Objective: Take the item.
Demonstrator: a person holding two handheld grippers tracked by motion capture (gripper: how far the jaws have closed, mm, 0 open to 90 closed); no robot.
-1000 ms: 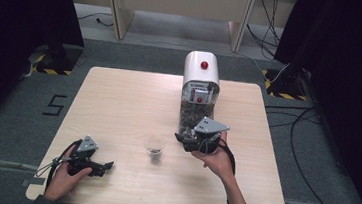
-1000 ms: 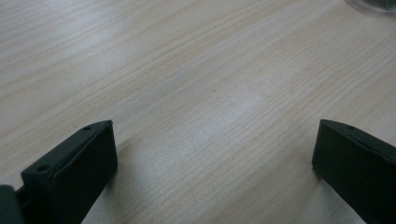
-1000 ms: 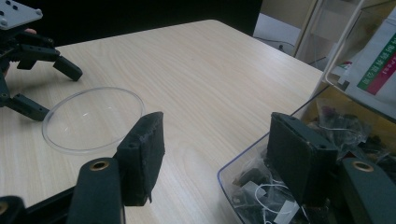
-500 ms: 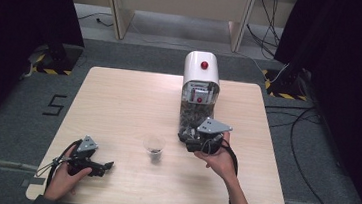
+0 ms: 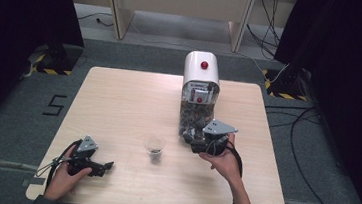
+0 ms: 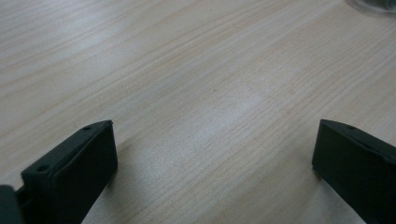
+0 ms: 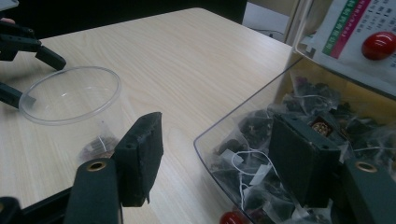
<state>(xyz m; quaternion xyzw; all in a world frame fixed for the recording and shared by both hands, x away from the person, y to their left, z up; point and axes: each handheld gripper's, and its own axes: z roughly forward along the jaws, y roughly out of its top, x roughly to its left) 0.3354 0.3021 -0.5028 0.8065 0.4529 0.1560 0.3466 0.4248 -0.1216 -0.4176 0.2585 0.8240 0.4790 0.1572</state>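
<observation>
A white dispenser (image 5: 201, 70) with a red button stands at the table's back middle. Its clear bin (image 5: 195, 117) holds several tea bags (image 7: 261, 163). My right gripper (image 5: 190, 141) is open at the bin's front. In the right gripper view (image 7: 219, 135) one jaw sits inside the bin among the bags and the other stays outside the clear wall. A clear plastic cup (image 5: 154, 146) (image 7: 70, 95) with one tea bag (image 7: 97, 144) in its bottom stands just left of it. My left gripper (image 5: 107, 167) (image 6: 212, 135) rests open on bare wood at the front left.
The light wooden table (image 5: 118, 106) has bare room on its left half. A red button (image 7: 378, 45) and a printed label show on the dispenser's face. The left gripper's fingers (image 7: 28, 42) show behind the cup. Cables lie on the floor beyond the table.
My right gripper and hand have edged slightly to the right at the bin's front. The left gripper and the cup have not moved.
</observation>
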